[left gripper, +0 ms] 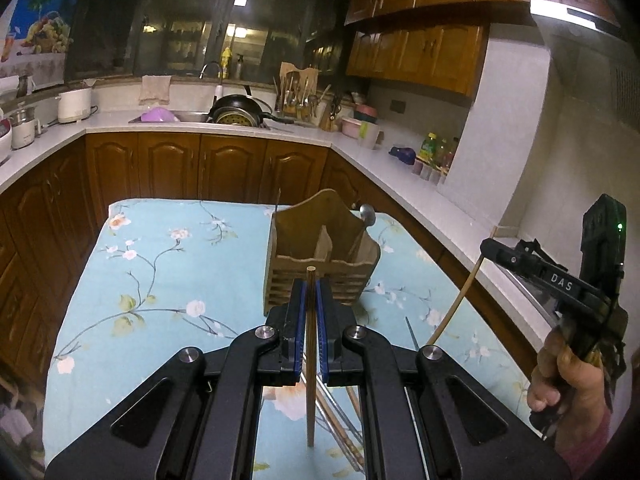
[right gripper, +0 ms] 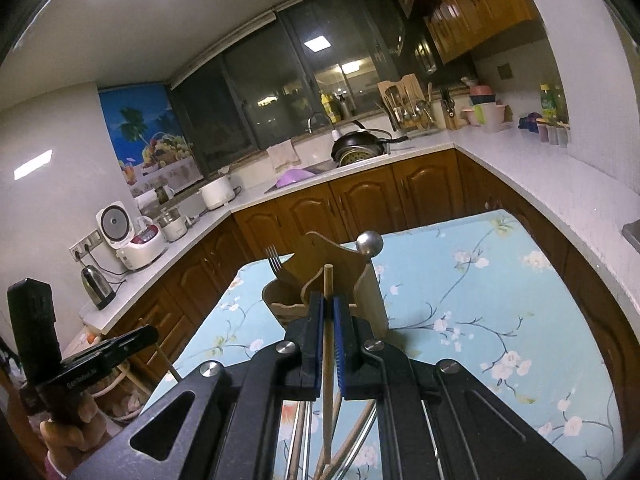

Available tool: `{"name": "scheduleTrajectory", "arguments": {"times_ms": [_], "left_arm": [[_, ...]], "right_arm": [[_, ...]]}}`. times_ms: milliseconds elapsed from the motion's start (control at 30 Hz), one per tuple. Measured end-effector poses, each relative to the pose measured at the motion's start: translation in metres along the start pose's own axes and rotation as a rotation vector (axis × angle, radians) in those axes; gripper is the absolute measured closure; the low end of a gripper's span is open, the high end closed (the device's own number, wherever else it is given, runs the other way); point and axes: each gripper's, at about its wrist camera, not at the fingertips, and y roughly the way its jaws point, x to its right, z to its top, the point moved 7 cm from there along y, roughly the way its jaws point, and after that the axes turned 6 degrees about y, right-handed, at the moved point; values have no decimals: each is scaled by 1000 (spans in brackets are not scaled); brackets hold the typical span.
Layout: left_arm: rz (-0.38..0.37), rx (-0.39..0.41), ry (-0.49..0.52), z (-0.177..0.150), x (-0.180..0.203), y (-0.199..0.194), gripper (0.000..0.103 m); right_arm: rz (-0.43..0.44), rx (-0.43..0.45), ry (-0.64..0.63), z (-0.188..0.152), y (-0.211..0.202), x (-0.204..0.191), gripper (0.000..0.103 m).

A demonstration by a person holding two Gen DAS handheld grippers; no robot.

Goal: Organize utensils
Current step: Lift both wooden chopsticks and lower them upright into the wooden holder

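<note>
Left wrist view: fisheye, sited just behind the left gripper [left gripper: 311, 292], above the near end of the floral-cloth table [left gripper: 168, 280], facing level toward the sink counter [left gripper: 240, 128] at 12 o'clock. The wooden utensil holder [left gripper: 320, 256] stands close ahead, just right of centre; the right gripper [left gripper: 500, 252] appears at 3 o'clock.

Right wrist view: fisheye, sited just behind the right gripper [right gripper: 328, 308], pitched upward and rolled, taking in ceiling and window [right gripper: 288, 96] at 12 o'clock. The utensil holder [right gripper: 320, 280] is near, dead centre; the left gripper [right gripper: 136, 338] appears at 8 o'clock.

Shared field: table [right gripper: 480, 320], holder, sink counter [right gripper: 360, 160], window [left gripper: 200, 28], wall cabinets.
</note>
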Motion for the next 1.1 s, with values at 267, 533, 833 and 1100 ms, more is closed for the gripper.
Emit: {"name": "scheduleTrajectory", "arguments": {"times_ms": [267, 533, 833, 1100], "left_arm": [[5, 24, 0, 10, -1, 0, 99], [12, 82, 13, 37, -1, -1, 99], [44, 212, 56, 104, -3, -3, 99], [82, 312, 39, 158, -19, 19, 99]], "right_arm": [[3, 15, 1, 5, 3, 0, 98], [10, 57, -2, 22, 6, -2, 98], [10, 158, 0, 72, 14, -5, 98], [-10, 231, -6, 118, 36, -4, 98]]}}
